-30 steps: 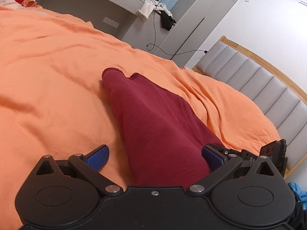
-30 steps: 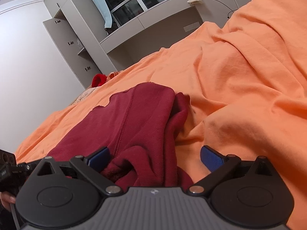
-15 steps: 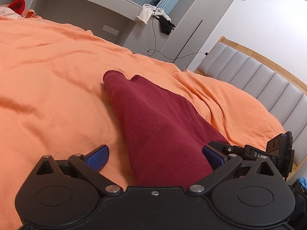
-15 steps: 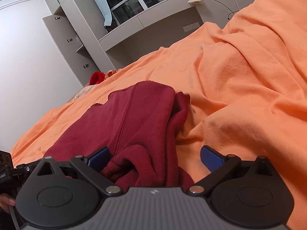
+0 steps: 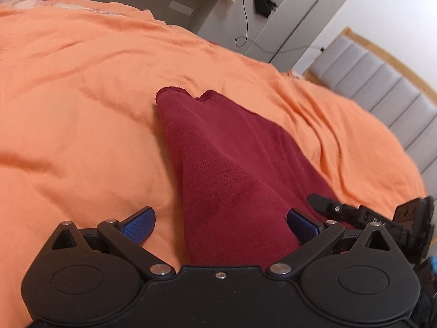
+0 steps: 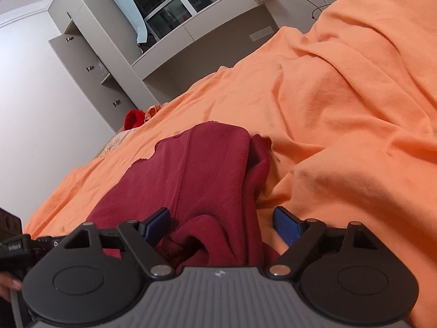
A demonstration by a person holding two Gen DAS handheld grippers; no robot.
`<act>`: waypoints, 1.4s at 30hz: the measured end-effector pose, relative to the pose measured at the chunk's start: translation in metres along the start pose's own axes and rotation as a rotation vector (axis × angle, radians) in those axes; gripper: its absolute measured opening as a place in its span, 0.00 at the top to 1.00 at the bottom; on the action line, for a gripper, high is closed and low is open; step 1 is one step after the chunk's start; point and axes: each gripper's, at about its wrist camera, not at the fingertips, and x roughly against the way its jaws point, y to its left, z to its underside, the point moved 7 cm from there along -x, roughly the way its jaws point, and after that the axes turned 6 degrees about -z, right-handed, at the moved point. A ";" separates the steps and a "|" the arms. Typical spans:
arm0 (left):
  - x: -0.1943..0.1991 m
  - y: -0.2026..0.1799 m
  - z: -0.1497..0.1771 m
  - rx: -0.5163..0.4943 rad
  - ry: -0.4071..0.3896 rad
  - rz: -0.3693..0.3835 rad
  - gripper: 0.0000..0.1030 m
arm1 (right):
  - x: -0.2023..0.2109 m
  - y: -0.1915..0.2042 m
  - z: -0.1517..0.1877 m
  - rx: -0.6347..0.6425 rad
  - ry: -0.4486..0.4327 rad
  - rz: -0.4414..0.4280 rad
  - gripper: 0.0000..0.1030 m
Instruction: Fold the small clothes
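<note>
My left gripper [image 5: 220,225] sits low over the bed [image 5: 82,109], jaws spread wide, the maroon garment [image 5: 232,169] lying flat between them, ungripped. My right gripper [image 6: 222,222] is likewise low and spread, straddling the garment's bunched end [image 6: 207,180].

No readable text, small white lettering on the black device [image 6: 13,246] (too blurred to make out)
</note>
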 end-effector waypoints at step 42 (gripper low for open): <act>0.004 0.039 -0.008 0.278 -0.161 0.182 0.01 | -0.007 -0.003 -0.007 -0.095 -0.021 -0.026 0.33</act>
